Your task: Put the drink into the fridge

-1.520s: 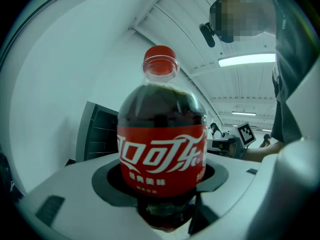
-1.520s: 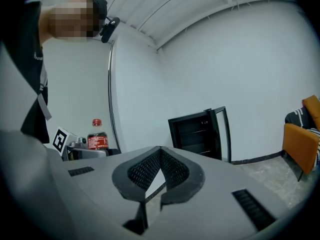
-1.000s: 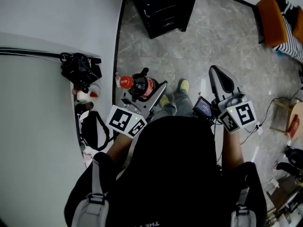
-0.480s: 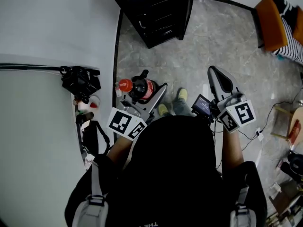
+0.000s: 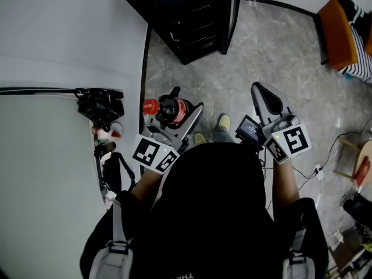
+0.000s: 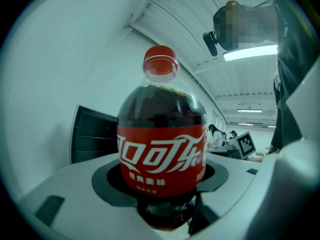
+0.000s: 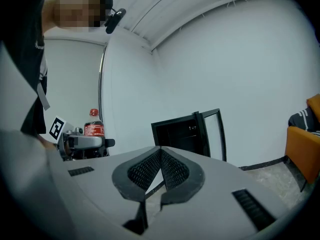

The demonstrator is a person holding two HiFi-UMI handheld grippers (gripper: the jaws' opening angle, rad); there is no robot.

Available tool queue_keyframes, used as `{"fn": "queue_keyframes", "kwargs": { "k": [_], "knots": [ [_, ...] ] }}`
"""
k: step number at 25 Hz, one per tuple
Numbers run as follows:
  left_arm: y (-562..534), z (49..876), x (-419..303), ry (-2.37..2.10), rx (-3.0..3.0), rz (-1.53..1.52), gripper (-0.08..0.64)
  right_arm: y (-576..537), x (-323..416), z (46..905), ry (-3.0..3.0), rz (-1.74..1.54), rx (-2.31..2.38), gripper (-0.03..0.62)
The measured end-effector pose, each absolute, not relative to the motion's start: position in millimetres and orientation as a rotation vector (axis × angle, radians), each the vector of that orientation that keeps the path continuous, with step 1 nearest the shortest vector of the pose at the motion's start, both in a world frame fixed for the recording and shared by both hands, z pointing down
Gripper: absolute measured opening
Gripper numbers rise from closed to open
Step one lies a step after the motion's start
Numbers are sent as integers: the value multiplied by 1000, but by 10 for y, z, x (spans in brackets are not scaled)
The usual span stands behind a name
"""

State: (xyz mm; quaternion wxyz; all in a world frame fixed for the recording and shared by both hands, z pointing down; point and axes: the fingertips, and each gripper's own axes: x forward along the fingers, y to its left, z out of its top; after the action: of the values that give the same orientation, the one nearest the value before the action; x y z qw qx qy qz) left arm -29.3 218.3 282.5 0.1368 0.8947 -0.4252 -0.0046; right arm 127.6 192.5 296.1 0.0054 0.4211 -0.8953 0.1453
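Fridge (image 5: 192, 16) nearer, left gripper (image 5: 174, 116) clamping Coca-Cola bottle (image 6: 161, 109), Chinese-script label (image 6: 161, 161)

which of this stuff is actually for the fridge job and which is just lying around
For the job:
cola bottle, clamped in the left gripper
black fridge, door open
right gripper, shut and empty

Just lying about:
black bag at the left
orange chair at the right

The grey marbled tile floor (image 5: 279, 45) carries a small black fridge (image 5: 186, 16), its door open. An orange upholstered seat (image 5: 332, 25) stands well apart, at the right.
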Motion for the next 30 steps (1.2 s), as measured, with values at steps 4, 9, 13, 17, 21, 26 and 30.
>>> {"fn": "queue_keyframes", "kwargs": {
  "k": [4,9,13,17,21,26,30],
  "knots": [
    [2063,2834,-194,-1253,2578,-14,307,1818,1403,3067,-2785,460,1290,12],
    [1962,2872,-75,-1271,2554,-9,307,1718,1501,3126,-2792,476,1252,12],
    [1923,2858,9,-1279,2551,10,307,1662,1581,3139,-2798,489,1236,12],
    [1928,2869,103,-1280,2545,34,307,1647,1662,3149,-2812,509,1230,12],
    [1954,2883,176,-1274,2544,51,307,1630,1744,3179,-2818,525,1242,12],
    [1963,2838,187,-1264,2555,63,307,1622,1782,3155,-2823,536,1267,12],
    [1958,2830,230,-1238,2571,76,307,1647,1795,3170,-2818,547,1274,12]
  ]
}}
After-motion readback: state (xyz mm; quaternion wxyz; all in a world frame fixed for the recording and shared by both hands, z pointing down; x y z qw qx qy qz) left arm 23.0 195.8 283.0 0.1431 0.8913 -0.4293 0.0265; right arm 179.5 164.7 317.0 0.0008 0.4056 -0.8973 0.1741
